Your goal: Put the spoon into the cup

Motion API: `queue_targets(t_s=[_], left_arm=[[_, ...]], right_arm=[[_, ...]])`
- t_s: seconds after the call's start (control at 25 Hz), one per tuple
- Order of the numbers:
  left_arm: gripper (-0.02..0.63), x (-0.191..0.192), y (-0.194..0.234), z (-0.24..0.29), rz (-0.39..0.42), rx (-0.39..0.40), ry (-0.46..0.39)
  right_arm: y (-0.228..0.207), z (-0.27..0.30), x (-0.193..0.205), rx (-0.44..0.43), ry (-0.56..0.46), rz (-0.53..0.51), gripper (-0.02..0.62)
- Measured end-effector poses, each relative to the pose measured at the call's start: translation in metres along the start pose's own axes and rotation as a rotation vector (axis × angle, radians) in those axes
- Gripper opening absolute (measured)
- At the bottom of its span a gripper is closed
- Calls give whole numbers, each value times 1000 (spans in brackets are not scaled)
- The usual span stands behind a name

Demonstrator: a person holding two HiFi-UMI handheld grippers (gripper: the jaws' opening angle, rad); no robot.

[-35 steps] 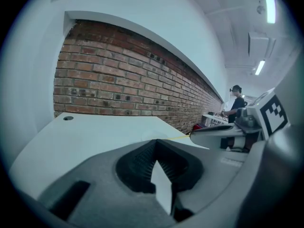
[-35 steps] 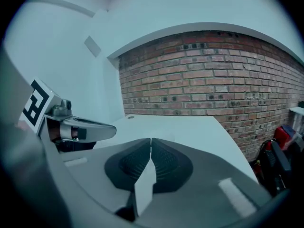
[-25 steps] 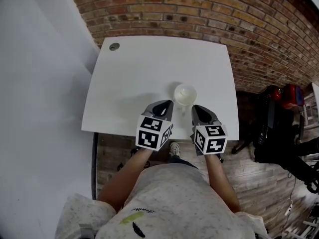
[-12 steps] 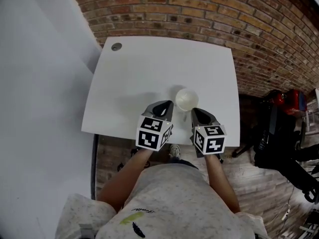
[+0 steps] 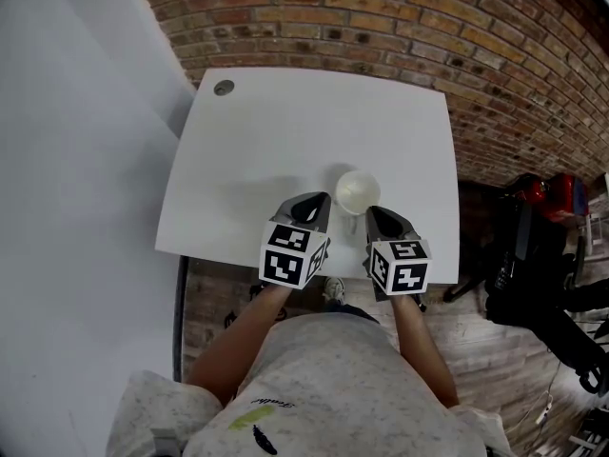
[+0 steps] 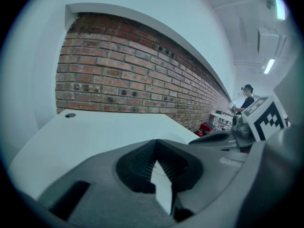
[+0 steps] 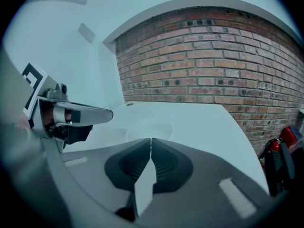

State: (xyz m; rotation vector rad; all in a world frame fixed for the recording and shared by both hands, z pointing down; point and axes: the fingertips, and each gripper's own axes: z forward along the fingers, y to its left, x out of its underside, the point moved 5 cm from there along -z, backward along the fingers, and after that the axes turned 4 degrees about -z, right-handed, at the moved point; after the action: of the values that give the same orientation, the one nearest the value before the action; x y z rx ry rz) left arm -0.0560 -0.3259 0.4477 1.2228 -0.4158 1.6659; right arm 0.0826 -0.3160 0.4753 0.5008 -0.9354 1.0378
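Red brick wall (image 5: 381, 17) behind the cup, white table (image 5: 247, 150) under it, seen from overhead. Left gripper (image 5: 308, 206) just to the cup's near left and right gripper (image 5: 381, 217) just to its near right, both clenched on nothing, jaws pressed together. White cup (image 5: 357, 190) upright between and slightly beyond the two jaw tips, touching neither; spoon not clearly made out; small round grommet (image 5: 224, 88) well off to the cup's far left.
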Motion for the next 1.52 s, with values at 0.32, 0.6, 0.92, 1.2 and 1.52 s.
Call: queue_targets(t_s=[0.32,0.6,0.92,1.2,1.52], left_arm=[[0,3,-2,-1,1,-2,-4],[0,4,-8,-3,1,3,-8],[0,10,-16,-15,13,16,-16],[0,14,-22,-36,24,18,-25],[2,25,-27,-60,40,32,-31]], right_arm=[[-1,-2,1,2,-12,-3,36],[-4,-11,1,11,-26,-3,43],[1,-30,0,33,-68,4,43],[15,-51,-2,36,-103,3,42],[37,-70,4,43,-126,-5,34]])
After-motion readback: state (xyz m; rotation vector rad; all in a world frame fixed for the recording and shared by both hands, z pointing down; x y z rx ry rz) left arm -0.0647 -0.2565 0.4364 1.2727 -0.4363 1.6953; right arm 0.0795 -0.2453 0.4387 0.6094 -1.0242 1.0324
